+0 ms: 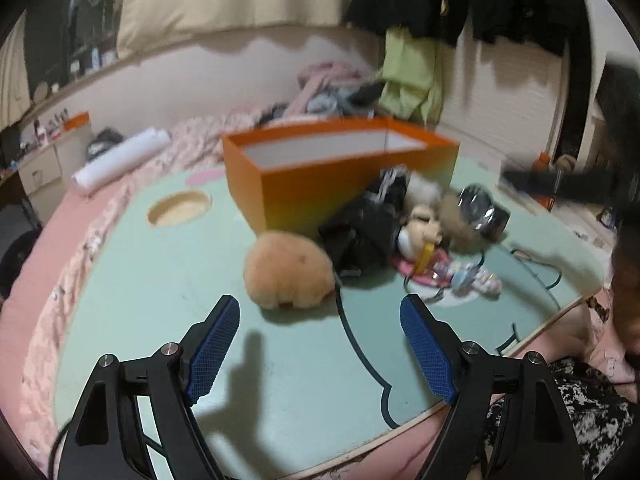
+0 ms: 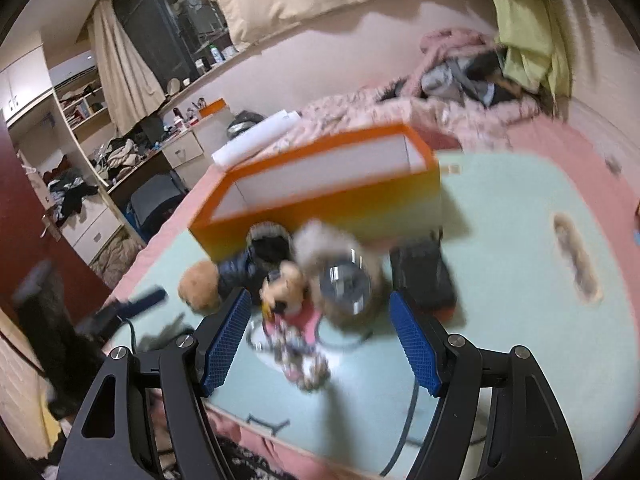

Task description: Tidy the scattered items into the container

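An orange box (image 1: 340, 176) with a white inside stands open-topped on the mint-green table (image 1: 160, 280). In front of it lie a round tan plush (image 1: 288, 276), a black jacket-like cloth (image 1: 360, 236), a small plush toy (image 1: 420, 236), a furry piece with a shiny disc (image 1: 476, 208) and pink trinkets (image 1: 452, 276). My left gripper (image 1: 320, 303) is open just short of the tan plush, with nothing between its fingers. My right gripper (image 2: 319, 294) hovers open over the same pile, the shiny disc (image 2: 344, 280) and small plush (image 2: 284, 284) beyond its pads. The box (image 2: 320, 200) stands behind.
The table rests on a pink bed; its front edge (image 1: 520, 344) runs close to me. A white paper roll (image 1: 120, 160) and heaped clothes (image 1: 332, 96) lie behind the box. A black item (image 2: 424, 276) sits right of the pile. A blurred blue pad (image 2: 148, 298) shows at left.
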The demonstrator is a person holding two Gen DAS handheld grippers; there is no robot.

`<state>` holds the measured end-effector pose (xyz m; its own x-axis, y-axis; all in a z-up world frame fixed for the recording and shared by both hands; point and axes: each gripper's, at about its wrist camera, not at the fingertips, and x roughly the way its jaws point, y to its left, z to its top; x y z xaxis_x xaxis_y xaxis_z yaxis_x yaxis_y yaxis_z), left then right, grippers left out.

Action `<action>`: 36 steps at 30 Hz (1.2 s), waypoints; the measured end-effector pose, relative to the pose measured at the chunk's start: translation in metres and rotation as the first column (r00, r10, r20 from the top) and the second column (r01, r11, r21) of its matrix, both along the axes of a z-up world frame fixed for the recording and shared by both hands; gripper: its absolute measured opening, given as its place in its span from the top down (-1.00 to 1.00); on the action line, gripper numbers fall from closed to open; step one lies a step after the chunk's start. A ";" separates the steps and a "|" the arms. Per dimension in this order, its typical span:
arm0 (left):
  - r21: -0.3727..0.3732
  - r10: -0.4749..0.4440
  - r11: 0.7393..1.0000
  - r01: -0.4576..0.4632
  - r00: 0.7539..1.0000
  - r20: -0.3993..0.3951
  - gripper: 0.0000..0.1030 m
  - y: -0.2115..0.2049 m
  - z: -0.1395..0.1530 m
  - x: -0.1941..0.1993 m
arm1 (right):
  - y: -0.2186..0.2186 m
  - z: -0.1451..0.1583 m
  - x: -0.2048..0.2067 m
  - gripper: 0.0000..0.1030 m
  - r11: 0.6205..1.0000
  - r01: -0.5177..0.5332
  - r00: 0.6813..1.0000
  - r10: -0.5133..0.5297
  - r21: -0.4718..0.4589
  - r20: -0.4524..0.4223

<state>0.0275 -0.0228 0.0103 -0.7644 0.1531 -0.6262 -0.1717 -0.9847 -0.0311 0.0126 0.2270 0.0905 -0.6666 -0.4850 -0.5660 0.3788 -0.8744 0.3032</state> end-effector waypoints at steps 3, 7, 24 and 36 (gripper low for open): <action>0.066 0.007 0.998 -0.008 1.000 0.004 -0.60 -0.006 0.006 -0.002 | -0.001 0.039 -0.018 -0.40 0.999 0.011 0.998 -0.008 0.053 -0.062; 0.123 0.056 0.991 -0.061 0.998 0.041 -0.60 -0.020 0.025 -0.023 | -0.008 0.079 -0.058 -0.40 0.993 0.008 0.999 -0.003 0.119 -0.047; 0.114 0.145 0.976 -0.185 0.945 0.292 -0.60 -0.073 0.017 -0.127 | -0.101 0.014 -0.200 -0.29 0.880 -0.472 0.680 0.399 -0.049 0.615; 0.254 0.088 0.956 -0.149 0.968 0.237 -0.60 -0.099 0.030 -0.124 | -0.147 -0.045 -0.222 -0.30 0.935 -0.316 0.477 0.303 -0.161 0.825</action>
<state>-0.0968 -0.1220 0.0405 -0.6350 0.2545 -0.7294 -0.0127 -0.9475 -0.3195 -0.2095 0.0799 0.0453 0.2999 -0.5511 -0.7787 0.2087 -0.7586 0.6172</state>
